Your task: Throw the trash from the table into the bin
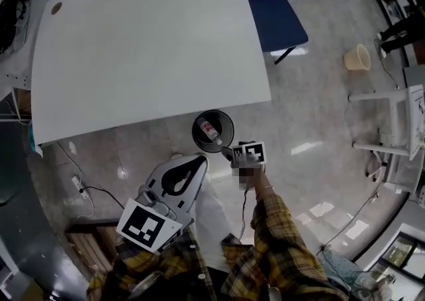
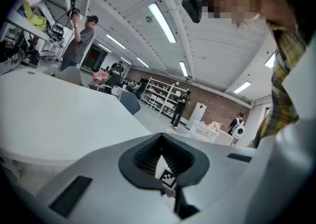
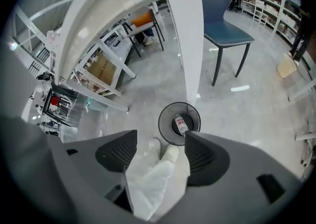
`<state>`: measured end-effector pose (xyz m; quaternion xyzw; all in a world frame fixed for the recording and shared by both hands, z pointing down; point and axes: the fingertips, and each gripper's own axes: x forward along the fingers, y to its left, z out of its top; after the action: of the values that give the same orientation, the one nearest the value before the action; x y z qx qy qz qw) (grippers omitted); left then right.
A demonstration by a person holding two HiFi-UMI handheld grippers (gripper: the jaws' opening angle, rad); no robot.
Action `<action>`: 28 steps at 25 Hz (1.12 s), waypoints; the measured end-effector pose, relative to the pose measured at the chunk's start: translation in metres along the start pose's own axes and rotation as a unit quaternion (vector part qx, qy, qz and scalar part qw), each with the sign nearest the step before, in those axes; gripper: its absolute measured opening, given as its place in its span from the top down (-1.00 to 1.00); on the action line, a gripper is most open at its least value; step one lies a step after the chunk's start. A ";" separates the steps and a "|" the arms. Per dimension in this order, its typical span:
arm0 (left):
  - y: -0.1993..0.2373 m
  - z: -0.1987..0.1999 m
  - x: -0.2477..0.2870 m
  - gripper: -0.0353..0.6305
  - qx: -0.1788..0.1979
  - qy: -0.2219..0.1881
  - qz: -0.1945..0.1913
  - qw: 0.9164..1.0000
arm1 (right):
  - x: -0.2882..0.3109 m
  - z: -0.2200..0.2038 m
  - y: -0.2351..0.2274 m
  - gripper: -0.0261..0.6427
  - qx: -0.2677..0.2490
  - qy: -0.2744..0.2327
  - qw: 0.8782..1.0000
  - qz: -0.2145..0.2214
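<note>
A black round bin stands on the floor just off the white table's near edge. A small bottle with a red and white label lies inside it. My right gripper hovers beside the bin's right rim, open and holding nothing. In the right gripper view the bin and bottle show just beyond the right gripper. My left gripper is raised near my body, shut with nothing in it. The tabletop shows no loose items. The left gripper faces across the table.
A blue chair stands at the table's far right corner. A beige cup sits on the floor to the right, near a white rack. Cables lie on the floor at left. People stand in the room beyond.
</note>
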<state>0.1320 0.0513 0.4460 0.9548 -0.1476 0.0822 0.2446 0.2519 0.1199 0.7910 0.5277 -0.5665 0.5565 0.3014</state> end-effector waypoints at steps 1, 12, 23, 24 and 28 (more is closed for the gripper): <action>-0.004 0.007 -0.002 0.87 0.005 0.000 0.000 1.000 | -0.011 0.002 0.005 0.03 0.002 -0.007 1.000 0.007; -0.063 0.091 -0.016 0.87 0.034 -0.033 -0.002 0.999 | -0.211 0.076 0.078 0.20 -0.041 -0.182 0.979 0.085; -0.086 0.151 -0.049 0.87 0.073 -0.089 0.036 0.993 | -0.394 0.132 0.217 0.57 -0.175 -0.372 0.890 0.196; -0.085 0.154 -0.054 0.87 0.074 -0.094 0.042 0.992 | -0.402 0.135 0.228 0.58 -0.185 -0.383 0.884 0.195; -0.081 0.163 -0.070 0.87 0.079 -0.113 0.062 0.988 | -0.427 0.145 0.265 0.77 -0.204 -0.402 0.866 0.216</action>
<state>0.1064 0.0557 0.2525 0.9632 -0.2266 -0.0001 0.1442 0.1514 0.0476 0.2827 0.4969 -0.8395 0.2191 0.0203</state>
